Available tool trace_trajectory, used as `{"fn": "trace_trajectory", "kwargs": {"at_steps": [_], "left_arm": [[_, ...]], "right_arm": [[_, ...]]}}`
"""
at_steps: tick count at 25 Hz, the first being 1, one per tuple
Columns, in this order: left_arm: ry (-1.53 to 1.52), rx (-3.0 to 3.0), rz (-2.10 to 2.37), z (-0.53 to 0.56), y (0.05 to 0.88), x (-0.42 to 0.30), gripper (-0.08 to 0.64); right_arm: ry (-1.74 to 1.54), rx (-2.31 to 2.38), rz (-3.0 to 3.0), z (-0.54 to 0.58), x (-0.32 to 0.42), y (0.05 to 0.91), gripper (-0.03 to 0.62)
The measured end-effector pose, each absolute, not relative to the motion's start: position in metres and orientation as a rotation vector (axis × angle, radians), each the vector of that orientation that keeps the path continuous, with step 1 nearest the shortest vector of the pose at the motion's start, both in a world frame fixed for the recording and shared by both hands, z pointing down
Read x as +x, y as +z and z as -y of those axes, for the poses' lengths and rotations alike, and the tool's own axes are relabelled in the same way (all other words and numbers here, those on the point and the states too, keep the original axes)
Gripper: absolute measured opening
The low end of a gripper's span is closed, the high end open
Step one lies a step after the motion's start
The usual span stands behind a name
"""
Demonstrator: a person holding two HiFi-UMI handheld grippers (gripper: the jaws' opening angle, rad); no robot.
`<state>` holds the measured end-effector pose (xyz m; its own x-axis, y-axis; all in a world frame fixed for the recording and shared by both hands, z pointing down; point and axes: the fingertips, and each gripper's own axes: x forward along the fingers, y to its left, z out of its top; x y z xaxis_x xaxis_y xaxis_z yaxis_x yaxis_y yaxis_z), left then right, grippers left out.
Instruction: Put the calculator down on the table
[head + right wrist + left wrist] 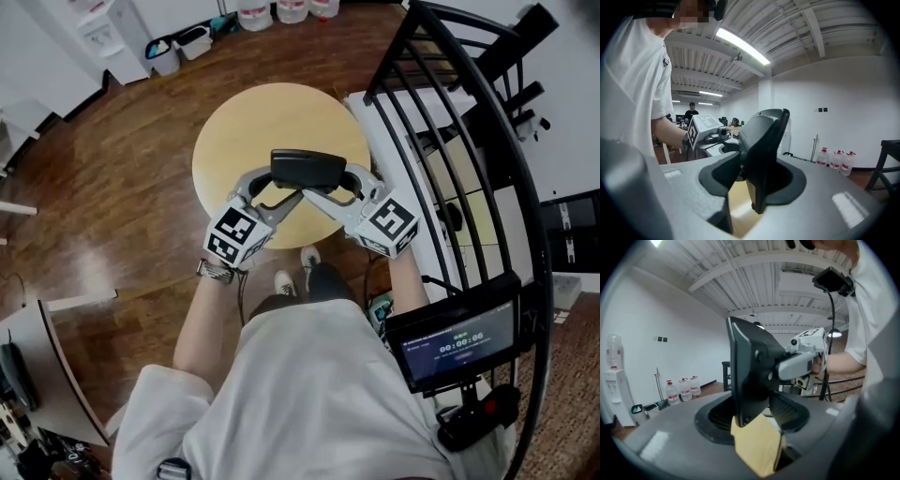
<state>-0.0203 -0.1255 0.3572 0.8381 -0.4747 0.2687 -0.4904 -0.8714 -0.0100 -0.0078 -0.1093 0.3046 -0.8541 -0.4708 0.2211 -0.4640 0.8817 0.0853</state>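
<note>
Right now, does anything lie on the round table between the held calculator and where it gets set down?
Nothing visible does. The left gripper and right gripper hold the calculator above the round table, and every part of its top that shows is bare wood.

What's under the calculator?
The round wooden table is under the calculator, which the left gripper and right gripper hold by its ends. In the head view the calculator covers the tabletop right beneath it, so anything lying there can't be seen.
</note>
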Motion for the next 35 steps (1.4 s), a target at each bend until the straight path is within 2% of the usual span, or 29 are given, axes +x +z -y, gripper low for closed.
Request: {"fn": "trace_trajectory", "kwargs": {"at_steps": [7, 17, 35], "left_arm": [[0.479, 2.911, 0.760, 0.193, 0.395, -0.014, 0.241], [0.579, 2.792, 0.775, 0.262, 0.490, -0.008, 0.241], [0.632, 2.799, 0.839, 0.265, 0.537, -0.002, 0.247]], "right_arm": [[-0.028, 0.666, 2.753, 0.176, -0.001, 0.348, 0.156], [0.140, 0.597, 2.690, 0.253, 0.006, 0.447, 0.156], [0.176, 0.609, 2.670, 0.257, 0.011, 0.498, 0.156]]}}
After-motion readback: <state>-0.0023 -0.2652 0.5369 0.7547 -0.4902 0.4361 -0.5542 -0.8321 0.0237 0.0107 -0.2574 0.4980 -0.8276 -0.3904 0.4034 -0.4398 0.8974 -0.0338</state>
